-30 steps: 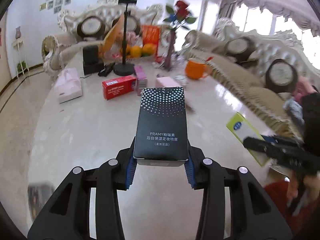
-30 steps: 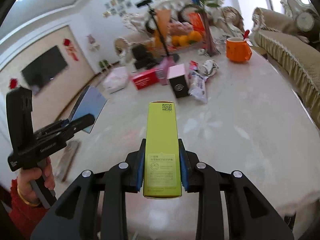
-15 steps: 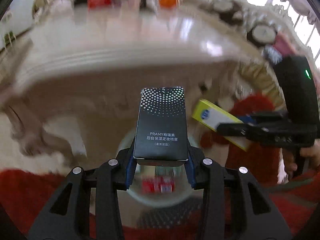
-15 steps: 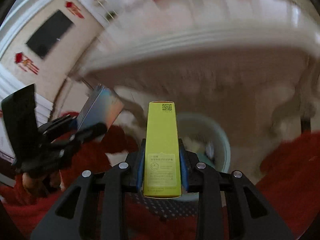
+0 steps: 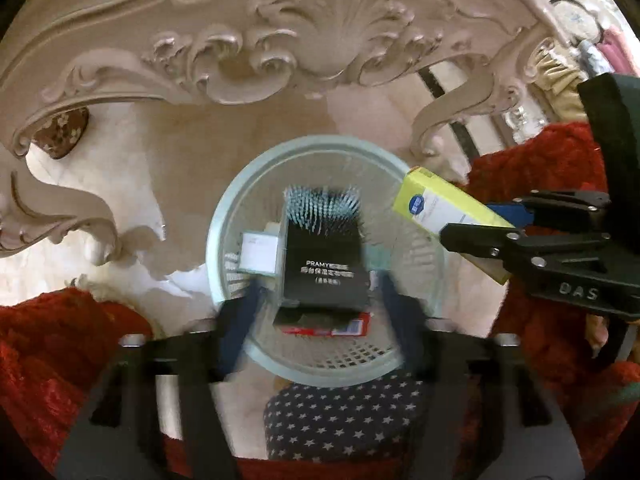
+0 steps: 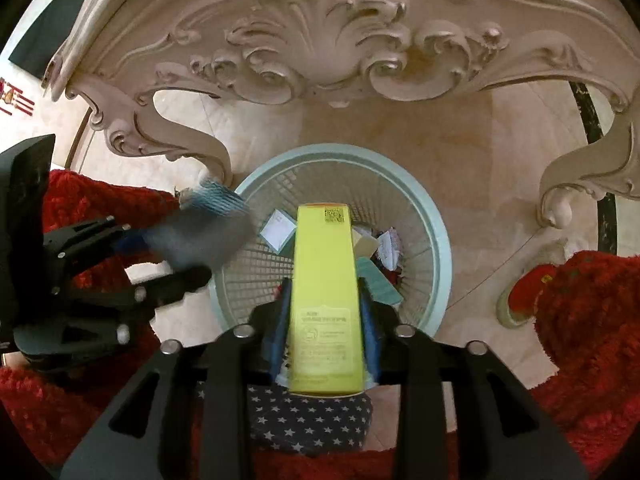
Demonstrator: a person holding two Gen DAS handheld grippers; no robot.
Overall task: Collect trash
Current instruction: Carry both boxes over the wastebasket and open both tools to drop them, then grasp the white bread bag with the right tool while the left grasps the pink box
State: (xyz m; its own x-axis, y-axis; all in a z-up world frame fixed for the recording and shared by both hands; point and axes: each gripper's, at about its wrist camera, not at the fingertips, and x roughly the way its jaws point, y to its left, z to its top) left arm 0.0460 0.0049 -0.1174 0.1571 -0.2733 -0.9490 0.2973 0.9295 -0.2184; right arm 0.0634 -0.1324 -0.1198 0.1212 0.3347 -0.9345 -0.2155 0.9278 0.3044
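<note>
Since the frame a second back, I've swung both grippers off the tabletop and tipped them down over the pale wastebasket [image 5: 224, 216] on the floor, under the carved table apron [image 6: 320, 40].

The left gripper [image 5: 322, 300] has just been opening: its blue pads [image 5: 244, 320] now stand clear on either side of the black PRAMY box [image 5: 324, 256], which is blurred and looks to be sliding out ahead of the jaws toward the basket's mouth. So that one is let go, I judge.

The right gripper [image 6: 325, 320] has also just been opening, though only slightly. The yellow carton [image 6: 323, 288] sits lengthwise between its pads, its far end over the basket. I can see a thin gap at each pad, so I read the grip as released rather than pinching.

Both are light, stiff cardboard sleeves with smooth printed faces: they'll drop freely but could tip on the rim. If I had to retake either, I'd pinch across the narrow sides near the end nearest the jaws, gently, since hollow card crushes. Beyond the jaws, the basket already holds a red packet [image 5: 324, 326] and paper scraps [image 6: 386, 246].
</note>
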